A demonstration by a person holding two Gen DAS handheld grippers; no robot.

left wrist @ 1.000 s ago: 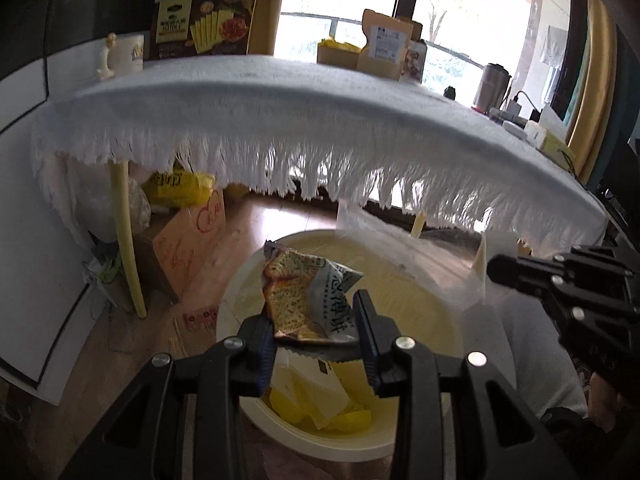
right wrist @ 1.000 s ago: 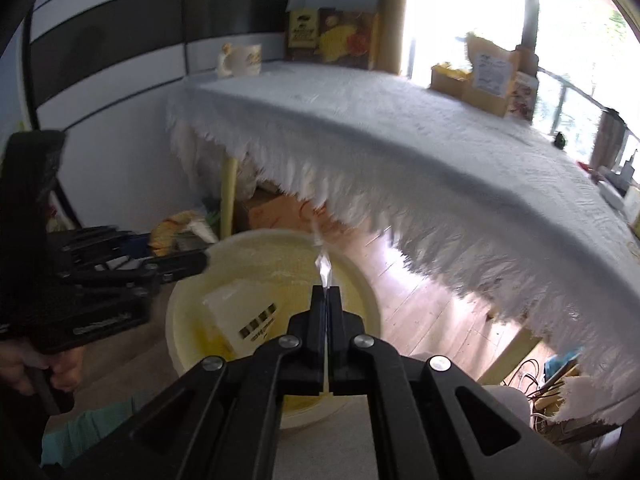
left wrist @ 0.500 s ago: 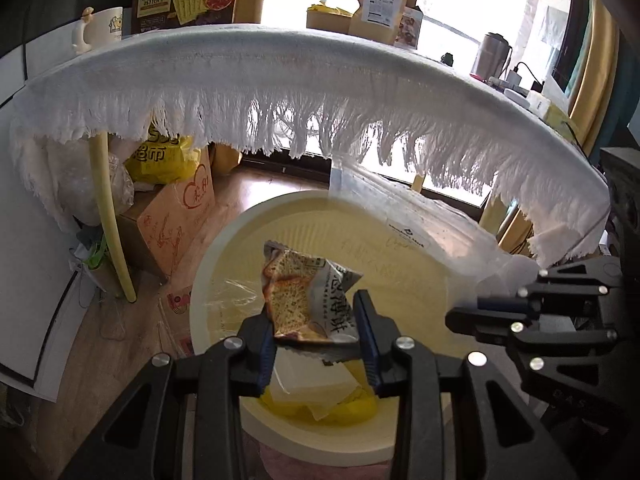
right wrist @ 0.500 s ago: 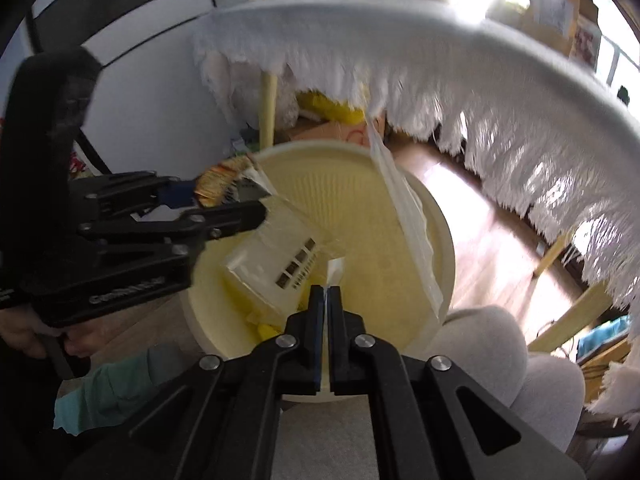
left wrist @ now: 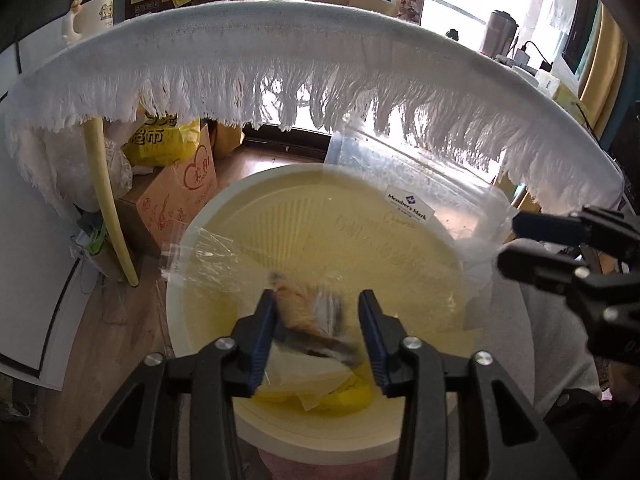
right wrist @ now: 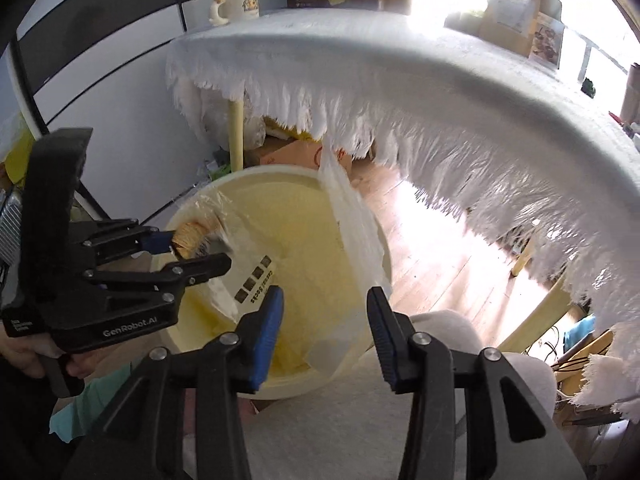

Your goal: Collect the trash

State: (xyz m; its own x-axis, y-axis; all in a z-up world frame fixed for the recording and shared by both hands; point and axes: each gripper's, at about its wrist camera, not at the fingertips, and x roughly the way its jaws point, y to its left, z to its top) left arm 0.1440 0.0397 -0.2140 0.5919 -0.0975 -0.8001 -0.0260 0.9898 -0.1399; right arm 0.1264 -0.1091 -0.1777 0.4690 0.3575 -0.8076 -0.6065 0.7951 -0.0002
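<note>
Both grippers are hanging over a round pale-yellow plastic bin (left wrist: 208, 240) that is sitting on the wooden floor (right wrist: 448, 248) just in front of a surface draped in a white fringed cloth (left wrist: 320, 48). The left gripper (left wrist: 318, 320) is pointing down into the bin mouth; its jaws have just been opening and are standing apart, with a crumpled orange-and-grey snack wrapper (left wrist: 308, 316) blurred between them, lying against the left pad and clear of the right one, so it is no longer clamped. In the right wrist view the same wrapper (right wrist: 196, 236) is showing at the left gripper's tips (right wrist: 200, 250), above the bin's left rim. The right gripper (right wrist: 326, 320) is hovering over the bin's near edge; its jaws have just been opening too and are standing wide with nothing between them. A large clear plastic bag with a white label (left wrist: 408, 208) is draping over the bin's right rim, partly inside. A smaller clear film wrapper (left wrist: 208, 256) is lying on the left rim. Yellow scraps (left wrist: 344, 398) and white packaging are sitting at the bin's bottom. A cardboard box with red print (left wrist: 176, 196) is standing under the surface beside the bin.
</note>
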